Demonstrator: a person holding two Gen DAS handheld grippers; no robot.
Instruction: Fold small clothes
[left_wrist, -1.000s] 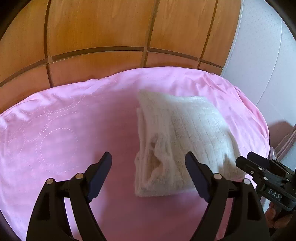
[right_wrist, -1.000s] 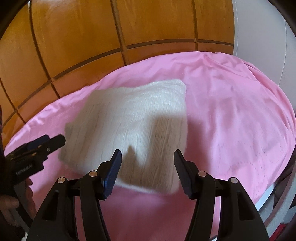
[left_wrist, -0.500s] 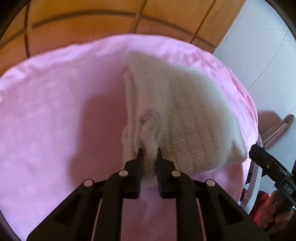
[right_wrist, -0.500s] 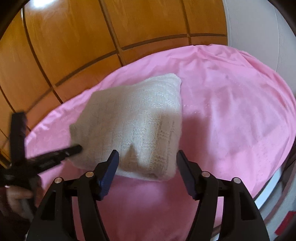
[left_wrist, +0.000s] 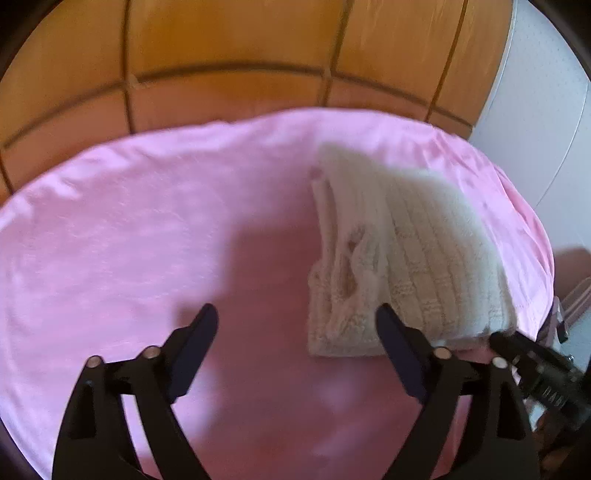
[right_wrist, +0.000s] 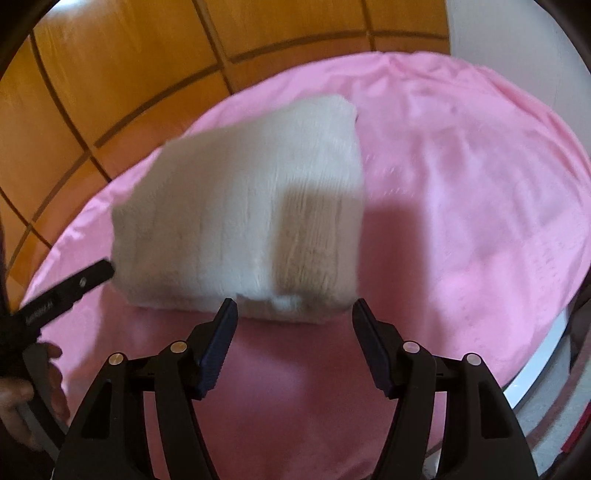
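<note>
A folded cream knit garment (left_wrist: 417, 258) lies on the pink sheet (left_wrist: 129, 221), its layered open edges facing left in the left wrist view. My left gripper (left_wrist: 295, 312) hovers left of the garment's near corner; its jaws are opening wide and only sheet shows between them. The right finger's tip sits close to the knit's near edge. My right gripper (right_wrist: 295, 306) stands open just short of the garment's (right_wrist: 240, 206) near edge, apart from it. Each gripper shows in the other's view: the right one (left_wrist: 517, 347) and the left one (right_wrist: 74, 284).
Orange wooden panels (left_wrist: 240, 48) rise behind the sheet, with a white wall (left_wrist: 546, 92) to the right. The sheet's right side drops off to a white edge (right_wrist: 535, 369). A person's hand (right_wrist: 22, 398) holds the left gripper.
Half a second ago my left gripper was shut on the garment's near edge; it has let go, opened wide and shifted left. The right gripper sank slightly toward the garment.
</note>
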